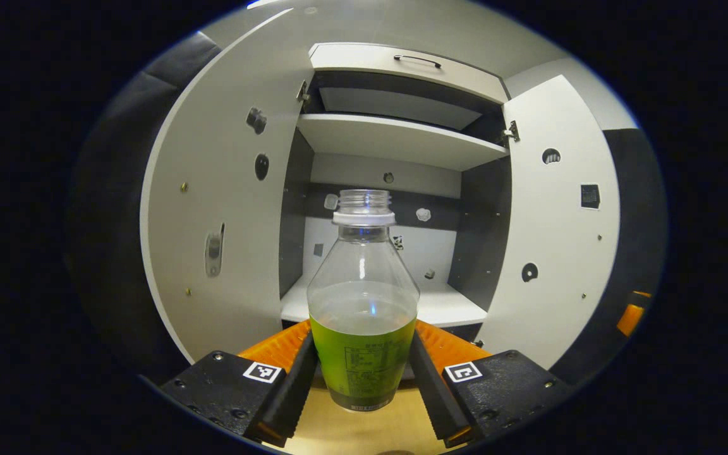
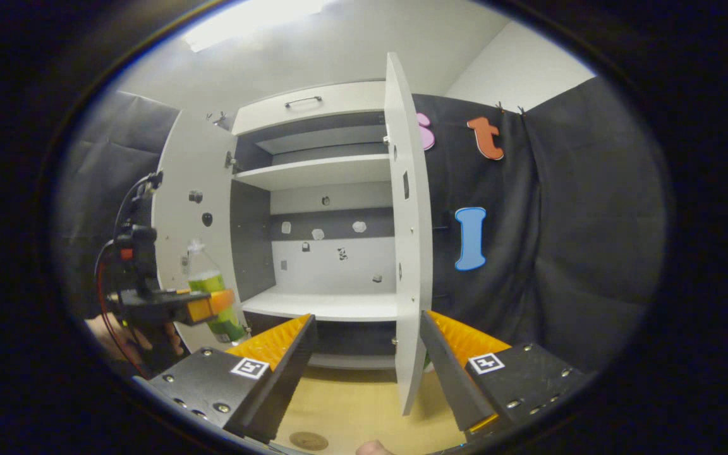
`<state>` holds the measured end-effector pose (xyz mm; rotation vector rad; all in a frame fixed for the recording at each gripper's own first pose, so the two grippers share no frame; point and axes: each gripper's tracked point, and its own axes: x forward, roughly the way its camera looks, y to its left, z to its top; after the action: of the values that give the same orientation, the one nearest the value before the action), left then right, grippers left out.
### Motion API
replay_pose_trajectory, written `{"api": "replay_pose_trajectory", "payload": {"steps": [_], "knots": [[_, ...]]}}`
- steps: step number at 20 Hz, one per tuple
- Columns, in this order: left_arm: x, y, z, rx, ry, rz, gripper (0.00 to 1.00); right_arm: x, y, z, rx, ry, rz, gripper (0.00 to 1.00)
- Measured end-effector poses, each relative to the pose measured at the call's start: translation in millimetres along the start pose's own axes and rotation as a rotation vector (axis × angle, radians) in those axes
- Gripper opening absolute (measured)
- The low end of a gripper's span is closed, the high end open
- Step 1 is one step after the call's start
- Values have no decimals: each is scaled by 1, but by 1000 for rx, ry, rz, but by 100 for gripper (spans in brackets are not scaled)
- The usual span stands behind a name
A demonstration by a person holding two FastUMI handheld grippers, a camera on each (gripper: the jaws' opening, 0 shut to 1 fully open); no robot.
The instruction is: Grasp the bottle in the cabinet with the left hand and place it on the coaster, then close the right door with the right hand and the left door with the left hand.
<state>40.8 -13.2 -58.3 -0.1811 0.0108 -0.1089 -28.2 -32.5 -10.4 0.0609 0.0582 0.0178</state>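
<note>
Bottle upright — neck up, tool-held

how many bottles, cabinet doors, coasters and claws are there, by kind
bottle: 1
cabinet doors: 2, left door, right door
coaster: 1
claws: 2, left claw, right claw
total: 6

The bottle is clear, shiny plastic with a green paper-like label. The cabinet doors look smooth and matt. The bench looks like pale wood. The wall is black cloth.
</note>
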Motion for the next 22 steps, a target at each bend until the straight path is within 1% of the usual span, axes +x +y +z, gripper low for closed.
{"api": "replay_pose_trajectory", "payload": {"steps": [2,5,8,9,11,12,13,14,15,16,18,21,22], "knots": [[-9,-2,-32,3,11,0,80,3,-2,-7,-16,20,-19,99],[-22,-9,-73,31,21,-20,79,2,4,-8,-9,23,-19,99],[-33,-19,-123,24,67,-54,79,5,6,-10,-26,35,-19,99],[-37,-24,-142,30,91,-73,79,4,7,-11,-24,45,-14,99],[-45,-44,-176,41,124,-153,80,6,6,-10,-33,49,-19,99],[-48,-53,-190,46,125,-197,80,7,4,-10,-42,49,-22,99],[-50,-58,-201,52,121,-217,80,7,6,-10,-48,51,-22,99],[-51,-57,-217,63,136,-216,79,10,6,-10,-51,55,-21,94],[-53,-56,-233,83,159,-212,80,12,6,-10,-52,59,-21,99],[-55,-57,-249,101,187,-214,80,13,7,-12,-53,63,-22,99],[-58,-59,-269,129,202,-223,80,14,5,-14,-58,65,-28,99],[-62,-64,-295,130,222,-252,80,14,5,-25,-66,103,-36,99],[-64,-68,-301,129,224,-264,80,15,5,-28,-72,117,-38,94]]}}
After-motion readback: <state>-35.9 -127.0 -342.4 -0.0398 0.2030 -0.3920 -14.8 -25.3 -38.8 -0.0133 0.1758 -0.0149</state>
